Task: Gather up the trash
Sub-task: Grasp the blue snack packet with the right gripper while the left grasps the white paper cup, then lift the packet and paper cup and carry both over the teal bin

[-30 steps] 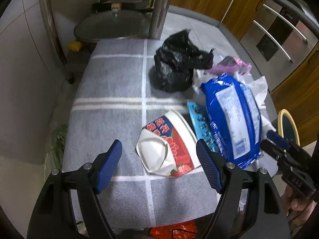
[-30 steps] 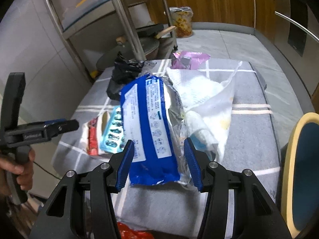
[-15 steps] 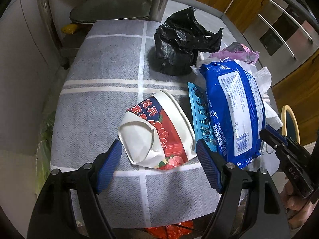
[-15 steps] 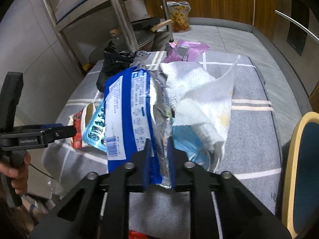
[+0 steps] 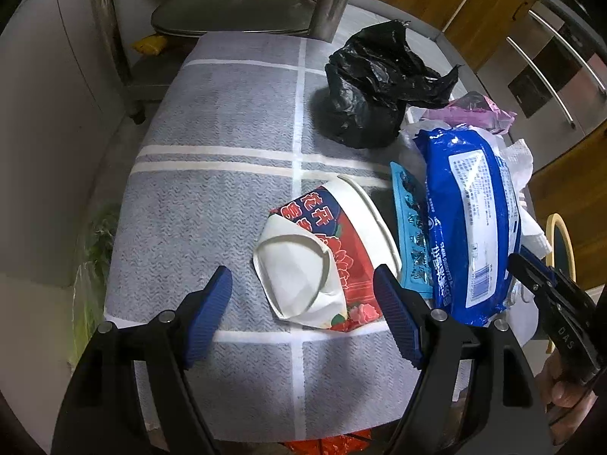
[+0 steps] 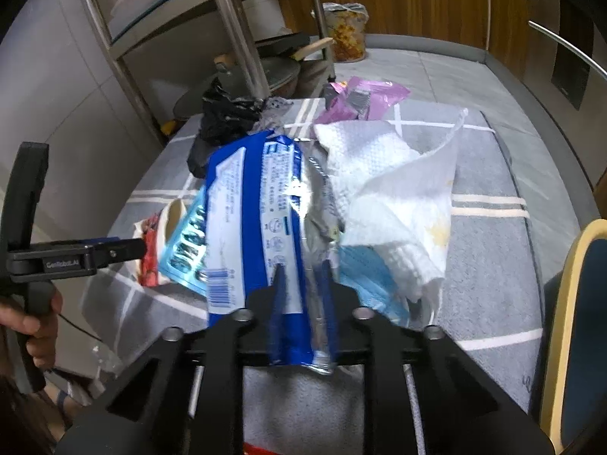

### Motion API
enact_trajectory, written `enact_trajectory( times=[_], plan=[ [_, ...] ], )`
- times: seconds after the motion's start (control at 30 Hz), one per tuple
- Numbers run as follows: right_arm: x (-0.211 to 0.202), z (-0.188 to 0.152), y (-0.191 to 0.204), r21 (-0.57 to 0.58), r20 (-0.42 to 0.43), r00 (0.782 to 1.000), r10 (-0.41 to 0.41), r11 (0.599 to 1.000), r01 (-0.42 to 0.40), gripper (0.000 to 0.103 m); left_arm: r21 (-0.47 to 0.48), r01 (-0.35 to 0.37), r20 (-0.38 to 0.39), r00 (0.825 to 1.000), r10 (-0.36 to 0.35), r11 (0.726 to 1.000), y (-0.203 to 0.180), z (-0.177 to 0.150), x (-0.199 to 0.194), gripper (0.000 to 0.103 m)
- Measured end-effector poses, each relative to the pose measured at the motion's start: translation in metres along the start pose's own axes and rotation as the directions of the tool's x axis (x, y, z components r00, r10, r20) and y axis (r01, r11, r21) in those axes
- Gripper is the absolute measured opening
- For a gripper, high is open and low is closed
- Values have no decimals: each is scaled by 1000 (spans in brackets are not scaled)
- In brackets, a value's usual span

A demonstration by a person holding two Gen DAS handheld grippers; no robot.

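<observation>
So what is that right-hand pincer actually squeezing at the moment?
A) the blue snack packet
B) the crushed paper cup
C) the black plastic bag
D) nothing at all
A: in the right wrist view the right gripper has its blue pads pinched on the near end of the blue snack packet, lying on the grey tablecloth.

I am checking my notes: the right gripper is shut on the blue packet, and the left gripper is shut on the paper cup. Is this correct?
Not quite. The left wrist view shows the left gripper open around the crushed paper cup, not shut on it. The right gripper is indeed shut on the blue packet.
</observation>
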State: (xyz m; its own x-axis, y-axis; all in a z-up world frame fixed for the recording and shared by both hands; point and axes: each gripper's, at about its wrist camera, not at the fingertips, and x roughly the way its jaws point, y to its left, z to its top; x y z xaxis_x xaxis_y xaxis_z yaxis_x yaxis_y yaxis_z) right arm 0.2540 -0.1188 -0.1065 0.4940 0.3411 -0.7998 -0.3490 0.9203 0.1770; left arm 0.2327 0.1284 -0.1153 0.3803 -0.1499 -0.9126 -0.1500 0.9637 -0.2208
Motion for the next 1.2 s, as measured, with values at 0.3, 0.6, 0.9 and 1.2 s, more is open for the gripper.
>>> enact_trajectory(
  times=[0.3,0.6,0.9,1.2],
  plan=[
    [-11,-3,4,-8,35,998,45,999,-44,2,26,12,-5,1000,-12,1000,-2,0,4,45],
    [-39,3,22,-37,119,988,96,995,-92,2,43,12,36,999,-13,999,-2,2,-9,19],
    [-67,8,31,-64,186,977,105,993,-95,1,0,37,74,997,-37,999,5,0,-19,15],
    [-91,8,30,-70,237,965,114,992,-100,1,-41,59,136,989,-53,997,8,-2,-42,15]
  ],
)
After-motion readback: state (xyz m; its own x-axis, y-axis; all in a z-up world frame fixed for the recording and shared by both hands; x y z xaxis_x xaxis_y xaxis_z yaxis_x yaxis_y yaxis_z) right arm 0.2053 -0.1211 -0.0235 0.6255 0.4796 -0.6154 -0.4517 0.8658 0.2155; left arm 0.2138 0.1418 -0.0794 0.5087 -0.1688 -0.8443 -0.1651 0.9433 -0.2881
